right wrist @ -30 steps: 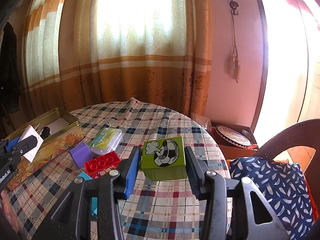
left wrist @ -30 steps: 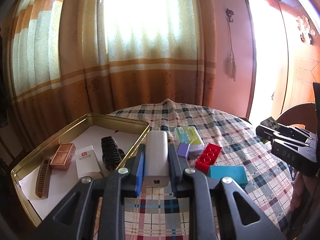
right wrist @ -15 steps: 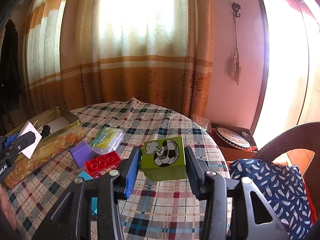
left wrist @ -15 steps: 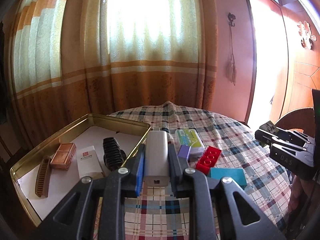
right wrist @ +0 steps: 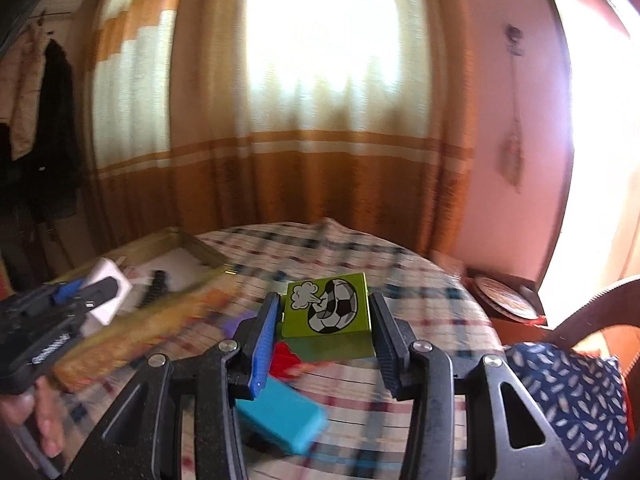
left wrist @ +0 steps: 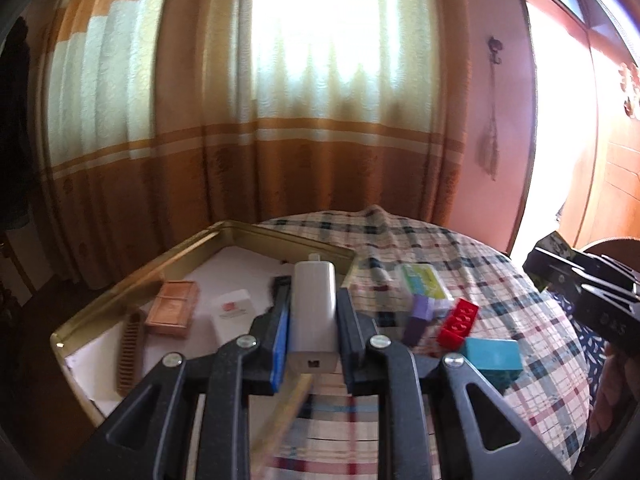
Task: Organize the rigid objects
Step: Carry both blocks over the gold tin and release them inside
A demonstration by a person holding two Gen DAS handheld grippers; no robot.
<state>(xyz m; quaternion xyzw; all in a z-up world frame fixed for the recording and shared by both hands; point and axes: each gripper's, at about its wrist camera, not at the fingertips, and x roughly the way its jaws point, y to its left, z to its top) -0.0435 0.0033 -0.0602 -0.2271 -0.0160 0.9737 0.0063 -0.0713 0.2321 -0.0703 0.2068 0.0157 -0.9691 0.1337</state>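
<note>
**Two grippers, each holding a thing above the checked surface**

The left gripper [left wrist: 313, 332] pinches a white box [left wrist: 312, 316] between its two fingers. The white box hangs over the near edge of the gold tin [left wrist: 100, 304]. Inside the tin lie a brown comb [left wrist: 130, 354], a pink-brown box [left wrist: 173, 309] and a small white card box [left wrist: 234, 312]. They lie near each other on the white bottom of the tin.

The right gripper [right wrist: 325, 334] pinches a green block [right wrist: 326, 314] with a soccer ball picture on top. It is held above the surface [left wrist: 520, 320], which has a checked cloth on it.

Beside the tin, on the cloth, sit a clear case with a green label [left wrist: 422, 284], a purple block [left wrist: 418, 316], a red block [left wrist: 458, 322] and a blue-green box [left wrist: 494, 360]. The purple block is just beside the clear case. The red block is between the purple block and the blue-green box.
</note>
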